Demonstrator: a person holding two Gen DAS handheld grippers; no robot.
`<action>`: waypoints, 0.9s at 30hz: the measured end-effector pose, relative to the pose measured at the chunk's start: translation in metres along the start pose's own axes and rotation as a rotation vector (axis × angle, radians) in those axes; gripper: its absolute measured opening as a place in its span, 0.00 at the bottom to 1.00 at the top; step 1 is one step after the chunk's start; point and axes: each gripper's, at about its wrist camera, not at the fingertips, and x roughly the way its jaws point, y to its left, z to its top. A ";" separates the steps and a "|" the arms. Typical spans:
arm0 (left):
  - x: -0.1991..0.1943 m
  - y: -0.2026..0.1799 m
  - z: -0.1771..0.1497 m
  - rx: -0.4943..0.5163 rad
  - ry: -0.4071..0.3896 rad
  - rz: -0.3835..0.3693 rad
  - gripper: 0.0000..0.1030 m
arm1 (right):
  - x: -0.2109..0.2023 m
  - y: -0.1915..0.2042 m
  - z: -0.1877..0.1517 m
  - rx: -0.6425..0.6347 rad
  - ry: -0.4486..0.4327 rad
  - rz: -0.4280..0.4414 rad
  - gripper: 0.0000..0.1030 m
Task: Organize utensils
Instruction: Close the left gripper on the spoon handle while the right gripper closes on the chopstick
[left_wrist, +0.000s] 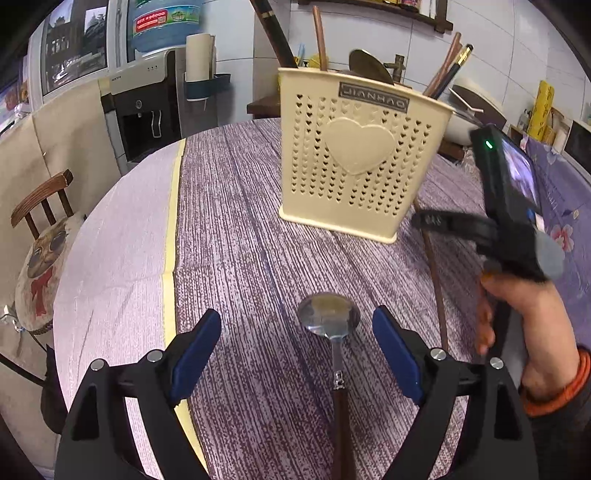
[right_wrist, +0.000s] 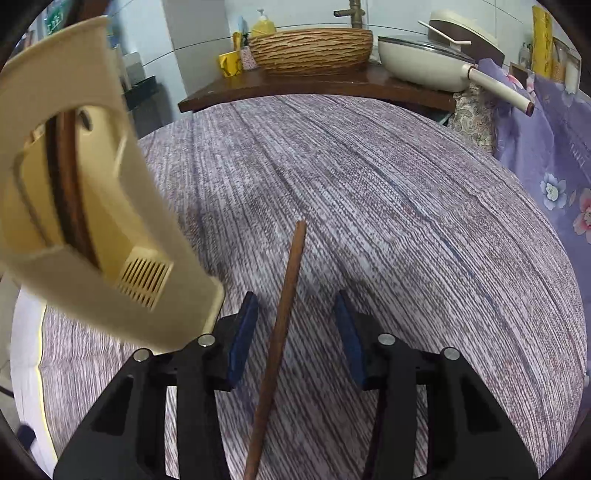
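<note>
A cream perforated utensil holder (left_wrist: 360, 158) stands on the purple tablecloth and holds several utensils; it fills the left of the right wrist view (right_wrist: 85, 206). A metal spoon with a brown handle (left_wrist: 330, 317) lies on the cloth between the fingers of my open left gripper (left_wrist: 297, 347), not gripped. A brown chopstick (right_wrist: 284, 314) lies on the cloth between the fingers of my open right gripper (right_wrist: 293, 332), untouched by the pads. The chopstick (left_wrist: 436, 280) also shows in the left wrist view, under the right gripper's body (left_wrist: 509, 206).
The round table (right_wrist: 388, 192) has a yellow stripe (left_wrist: 171, 236) on the left. A wooden chair (left_wrist: 44, 206) stands left of the table. A shelf behind holds a woven basin (right_wrist: 310, 48) and a white pan (right_wrist: 428, 62). Floral purple fabric (right_wrist: 554, 166) lies at right.
</note>
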 end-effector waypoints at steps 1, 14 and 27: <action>0.001 0.000 -0.001 0.002 0.003 0.001 0.81 | 0.002 0.000 0.003 0.010 -0.001 -0.020 0.33; 0.026 -0.021 -0.005 0.070 0.074 0.018 0.79 | 0.005 0.003 0.007 -0.060 0.033 -0.040 0.10; 0.049 -0.036 0.005 0.134 0.133 0.004 0.46 | -0.003 -0.012 0.000 0.005 0.074 0.083 0.10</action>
